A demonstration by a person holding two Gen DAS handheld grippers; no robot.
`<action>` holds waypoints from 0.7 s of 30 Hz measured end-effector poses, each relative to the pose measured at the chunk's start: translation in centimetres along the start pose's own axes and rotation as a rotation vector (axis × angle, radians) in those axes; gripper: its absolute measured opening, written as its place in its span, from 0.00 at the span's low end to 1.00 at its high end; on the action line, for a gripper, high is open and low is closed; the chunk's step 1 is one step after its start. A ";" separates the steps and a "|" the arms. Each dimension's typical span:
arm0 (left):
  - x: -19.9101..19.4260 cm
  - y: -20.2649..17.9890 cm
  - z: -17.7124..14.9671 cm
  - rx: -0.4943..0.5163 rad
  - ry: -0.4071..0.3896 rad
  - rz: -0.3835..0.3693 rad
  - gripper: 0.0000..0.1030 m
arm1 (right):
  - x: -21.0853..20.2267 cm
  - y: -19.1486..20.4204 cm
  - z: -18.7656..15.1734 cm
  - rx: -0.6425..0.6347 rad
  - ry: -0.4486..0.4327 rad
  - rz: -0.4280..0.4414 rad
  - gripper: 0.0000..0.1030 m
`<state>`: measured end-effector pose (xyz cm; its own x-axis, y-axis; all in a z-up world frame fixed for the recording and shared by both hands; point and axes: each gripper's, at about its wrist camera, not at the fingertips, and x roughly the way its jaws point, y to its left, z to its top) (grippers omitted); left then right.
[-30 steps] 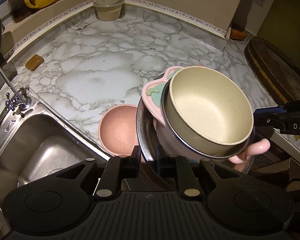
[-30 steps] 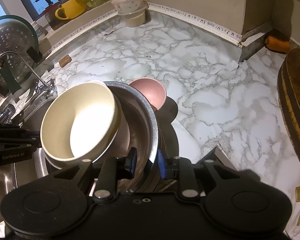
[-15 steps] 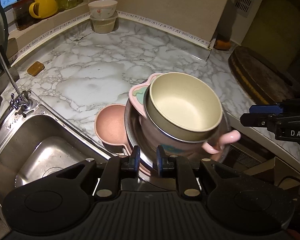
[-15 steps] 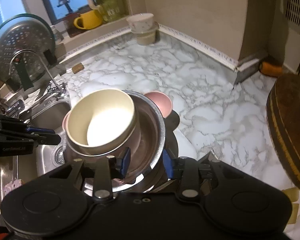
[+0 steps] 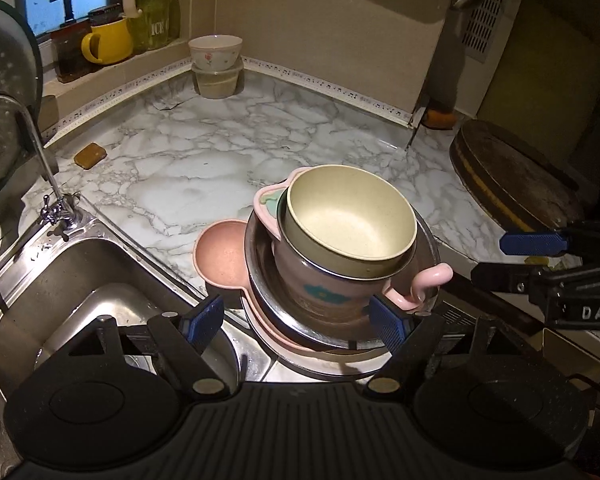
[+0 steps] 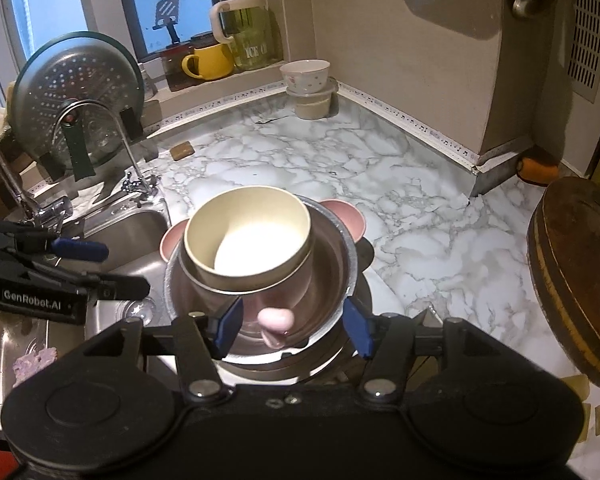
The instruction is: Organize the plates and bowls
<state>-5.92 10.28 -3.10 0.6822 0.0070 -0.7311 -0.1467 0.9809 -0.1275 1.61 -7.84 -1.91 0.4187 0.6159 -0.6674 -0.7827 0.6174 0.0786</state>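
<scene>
Marble-patterned surface (image 5: 204, 168) runs from the wall corner to the steel sink (image 5: 80, 272), and the nested stack stands at its near edge, beside the sink.

Release step, as judged from the spread fingers:
1. Left hand-held gripper (image 5: 298, 326): its jaws are opening and already stand wide. The near rim of the steel bowl (image 5: 260, 280) lies between the blue pads, but neither pad presses on it. Let the jaws finish opening before you draw the tool back.
2. Right hand-held gripper (image 6: 290, 330): its jaws are opening, at a medium gap. The steel bowl's rim and the pink handle show between the pads; no contact is visible. Withdraw along the finger line so that a pad does not hook the handle.
3. Confirm that the stack is settled. Whether its base lies flat cannot be told; the lowest pieces are partly hidden behind the grippers.

Stack, top to bottom as far as visible: a cream bowl (image 5: 350, 216), matte and speckled, tilted slightly; under it a pink cup (image 5: 320, 284) with a teal flower mark and a looped handle; both sit inside the steel bowl. A pink eared plate (image 5: 220, 256) shows behind and below. Tilt in the cream bowl suggests a loose nest; avoid any sideways nudge.
</scene>
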 end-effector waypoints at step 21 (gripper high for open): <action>-2.3 -1.5 -2.5 -0.010 -0.118 0.046 0.99 | -4.4 1.5 -3.2 0.059 -0.266 -0.026 1.00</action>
<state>-9.09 8.32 -2.87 0.7540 0.0754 -0.6526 -0.1863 0.9771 -0.1024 -2.87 -11.17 -1.19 0.5506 0.7017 -0.4521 -0.7453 0.6572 0.1122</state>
